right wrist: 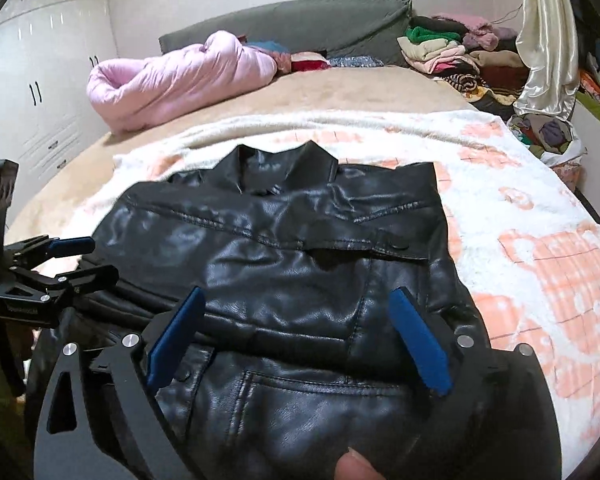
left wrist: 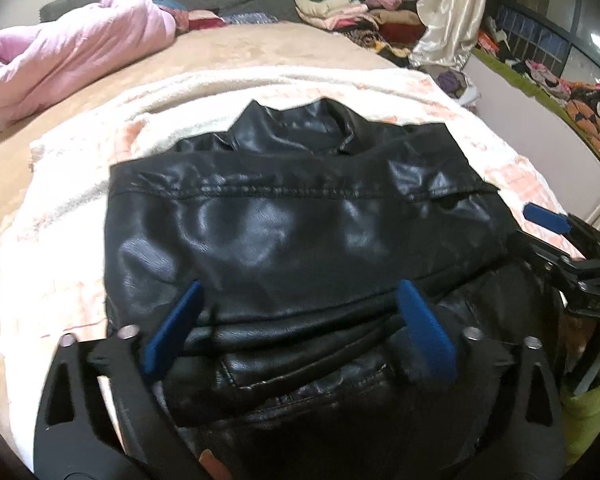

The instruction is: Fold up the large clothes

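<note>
Leather-look black jacket (left wrist: 292,216) lay part-folded on the blanket (right wrist: 532,216): heavy, stiff, slick, I judged; my left gripper (left wrist: 296,332) and right gripper (right wrist: 300,340) gaped empty above its folded hem, best pinched at seams

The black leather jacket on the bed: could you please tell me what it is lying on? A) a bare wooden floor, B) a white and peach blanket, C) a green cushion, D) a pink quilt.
B: the black leather jacket lies on the white and peach blanket, which shows around its edges in both wrist views.
</note>
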